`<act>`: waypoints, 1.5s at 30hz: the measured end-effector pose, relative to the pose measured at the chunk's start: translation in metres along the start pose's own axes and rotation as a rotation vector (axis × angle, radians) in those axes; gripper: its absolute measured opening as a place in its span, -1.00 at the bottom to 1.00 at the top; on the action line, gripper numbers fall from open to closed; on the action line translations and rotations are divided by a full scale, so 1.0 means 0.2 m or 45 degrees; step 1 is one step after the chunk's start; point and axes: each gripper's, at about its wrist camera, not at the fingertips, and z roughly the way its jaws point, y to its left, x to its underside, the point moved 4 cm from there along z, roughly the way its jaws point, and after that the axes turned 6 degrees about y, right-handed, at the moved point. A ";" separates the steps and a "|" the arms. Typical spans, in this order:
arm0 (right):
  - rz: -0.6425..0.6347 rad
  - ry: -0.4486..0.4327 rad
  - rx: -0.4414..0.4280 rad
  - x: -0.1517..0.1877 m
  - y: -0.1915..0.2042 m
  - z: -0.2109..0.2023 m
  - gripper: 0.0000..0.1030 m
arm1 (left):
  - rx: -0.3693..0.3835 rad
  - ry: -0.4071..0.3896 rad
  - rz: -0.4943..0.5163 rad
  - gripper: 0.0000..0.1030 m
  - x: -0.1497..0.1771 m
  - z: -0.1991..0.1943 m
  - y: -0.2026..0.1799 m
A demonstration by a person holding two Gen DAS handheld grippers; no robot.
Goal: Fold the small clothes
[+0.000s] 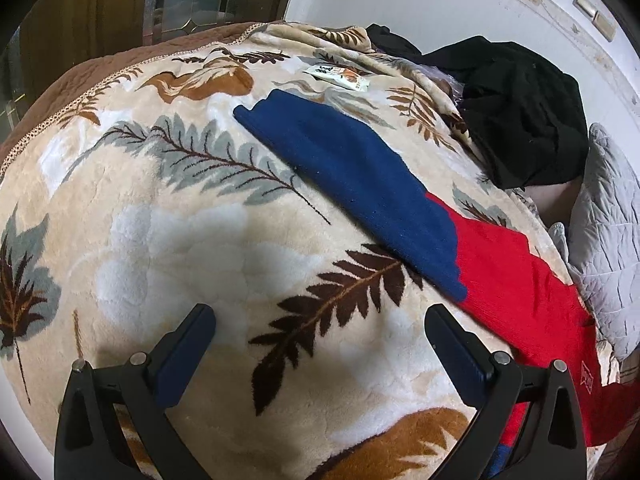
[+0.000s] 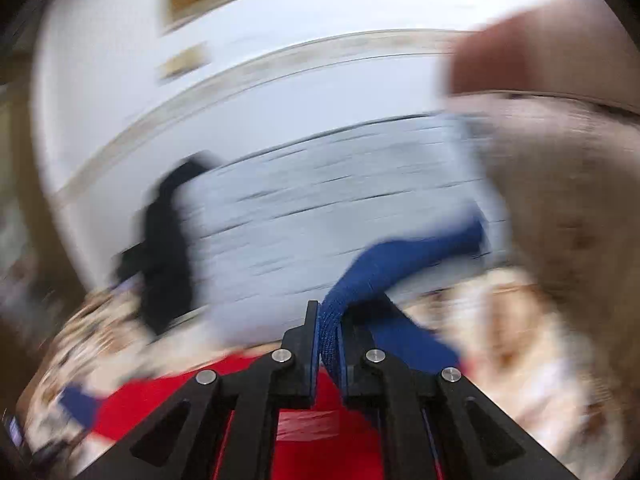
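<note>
red-blue sweater point(image 1: 400, 184) | logo unreadable | white packet point(image 1: 340, 75) print illegible

The left wrist view is sharp and evenly lit by soft indoor light. The plush blanket point(image 1: 168, 240) shows its nap clearly, and a soft shadow lies on it in front of the left hand-held gripper point(image 1: 320, 320). The black clothes point(image 1: 520, 112) at upper right lose detail in their darkness. Fisheye bending rounds the bed into a dome, and the corners are vignetted black.

The right wrist view is heavily smeared by motion blur: the white wall point(image 2: 320, 80) and the blanket at right streak sideways. Only the right hand-held gripper point(image 2: 328, 344) and the blue knit point(image 2: 332, 320) pinched in it stay crisp.
</note>
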 end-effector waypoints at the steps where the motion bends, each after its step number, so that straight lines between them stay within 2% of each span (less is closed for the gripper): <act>1: -0.033 0.064 -0.058 0.09 0.11 0.08 -0.59 | 0.004 0.003 0.000 1.00 0.00 0.00 0.00; 3: -0.048 0.259 -0.147 0.33 0.24 0.29 0.74 | 0.010 0.006 0.012 1.00 0.00 0.00 -0.01; 5: 0.001 0.397 -0.152 0.54 0.23 0.43 0.72 | 0.020 0.008 0.029 1.00 0.01 -0.01 -0.02; 6: 0.047 0.424 -0.153 0.60 0.18 0.46 0.72 | 0.027 0.007 0.039 1.00 0.01 -0.01 -0.03; 9: 0.173 0.363 -0.187 0.66 0.05 0.34 0.72 | 0.044 -0.023 0.085 1.00 0.02 -0.04 -0.09; 11: 0.186 0.307 -0.186 0.71 0.01 0.21 0.72 | 0.085 -0.044 0.140 1.00 0.04 -0.06 -0.15; 15: 0.181 0.266 -0.228 0.78 -0.03 0.10 0.72 | 0.310 0.007 0.310 1.00 0.11 -0.16 -0.40; 17: 0.231 0.298 -0.246 0.84 -0.07 0.12 0.72 | 0.448 0.051 0.387 1.00 0.14 -0.23 -0.59; 19: 0.338 0.352 -0.278 0.90 -0.13 0.18 0.72 | 0.605 0.143 0.460 1.00 0.16 -0.26 -0.82; 21: 0.356 0.324 -0.320 0.89 -0.13 0.17 0.72 | 0.679 0.210 0.519 1.00 0.19 -0.25 -1.02; 23: 0.362 0.319 -0.342 0.91 -0.13 0.17 0.72 | 0.709 0.280 0.598 1.00 0.21 -0.19 -1.24; 25: 0.375 0.305 -0.368 0.91 -0.13 0.17 0.72 | 0.709 0.379 0.627 0.98 0.24 -0.07 -1.41; 26: 0.383 0.302 -0.376 0.92 -0.13 0.17 0.72 | 0.690 0.425 0.629 0.91 0.25 0.00 -1.46; 28: 0.393 0.293 -0.394 0.92 -0.12 0.17 0.72 | 0.598 0.501 0.581 0.80 0.25 0.17 -1.51; 30: 0.400 0.292 -0.404 0.93 -0.14 0.17 0.72 | 0.521 0.545 0.524 0.69 0.26 0.29 -1.49; 35: 0.401 0.288 -0.415 0.93 -0.15 0.18 0.72 | 0.485 0.555 0.514 0.35 0.28 0.37 -1.46; 36: 0.399 0.289 -0.414 0.93 -0.15 0.18 0.72 | 0.477 0.546 0.520 0.22 0.29 0.36 -1.47; 37: 0.399 0.290 -0.413 0.93 -0.15 0.18 0.72 | 0.446 0.540 0.526 -0.28 0.29 0.37 -1.47; 38: 0.400 0.289 -0.414 0.93 -0.15 0.18 0.72 | 0.381 0.544 0.530 -0.88 0.28 0.39 -1.45; 39: 0.401 0.288 -0.415 0.93 -0.15 0.18 0.72 | 0.365 0.561 0.514 -0.87 0.26 0.40 -1.44; 40: 0.400 0.289 -0.413 0.93 -0.15 0.18 0.72 | 0.383 0.550 0.485 -0.87 0.25 0.38 -1.43; 41: 0.400 0.289 -0.412 0.93 -0.15 0.18 0.72 | 0.378 0.494 0.489 -0.87 0.24 0.33 -1.42; 44: 0.402 0.289 -0.413 0.93 -0.15 0.18 0.72 | 0.436 0.223 0.501 -0.87 0.25 0.04 -1.36; 45: 0.401 0.289 -0.412 0.93 -0.15 0.18 0.72 | 0.417 0.176 0.510 -0.87 0.29 0.00 -1.32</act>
